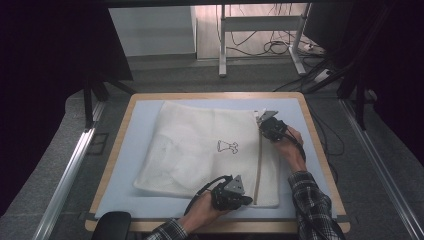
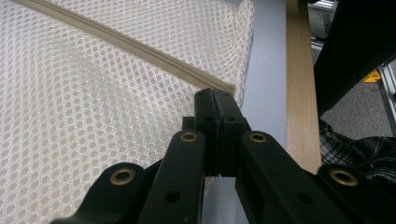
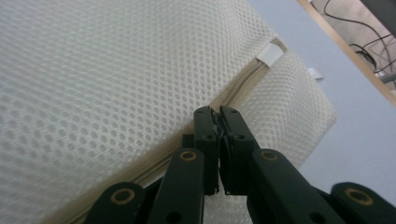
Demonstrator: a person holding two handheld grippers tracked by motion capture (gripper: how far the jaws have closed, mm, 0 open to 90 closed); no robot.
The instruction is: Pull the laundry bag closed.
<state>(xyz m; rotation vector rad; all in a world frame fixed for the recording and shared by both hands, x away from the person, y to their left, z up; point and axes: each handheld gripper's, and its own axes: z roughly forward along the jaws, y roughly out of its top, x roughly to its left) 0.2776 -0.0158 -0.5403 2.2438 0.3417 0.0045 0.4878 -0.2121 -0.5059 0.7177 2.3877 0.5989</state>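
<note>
Currently a white mesh laundry bag point(image 1: 200, 150) lies flat on the pale blue mat point(image 1: 130, 150) that covers the wooden-edged table point(image 1: 320, 145), with a small dark printed figure point(image 1: 227, 146) near its middle. A beige zipper point(image 1: 259, 160) runs along the bag's right side, from the near edge toward the far corner. The left gripper point(image 1: 245, 200) sits at the near end of that zipper, low on the bag's near right corner; in the left gripper view its jaws are pressed together at the zipper's end point(image 2: 224, 88), pinching the tape and mesh there. The right gripper point(image 1: 262, 125) is at the far end of the zipper, close to the bag's far right corner. In the right gripper view its jaws are closed on the zipper line point(image 3: 233, 100), with something small and dark caught between the tips; whether that is the slider cannot be told. A white fabric tab point(image 3: 270, 54) lies at the zipper's end just beyond the jaws, and a small label point(image 3: 315, 72) sticks out from the bag's edge. Both forearms enter from the near edge in plaid sleeves point(image 1: 310, 200).
</note>
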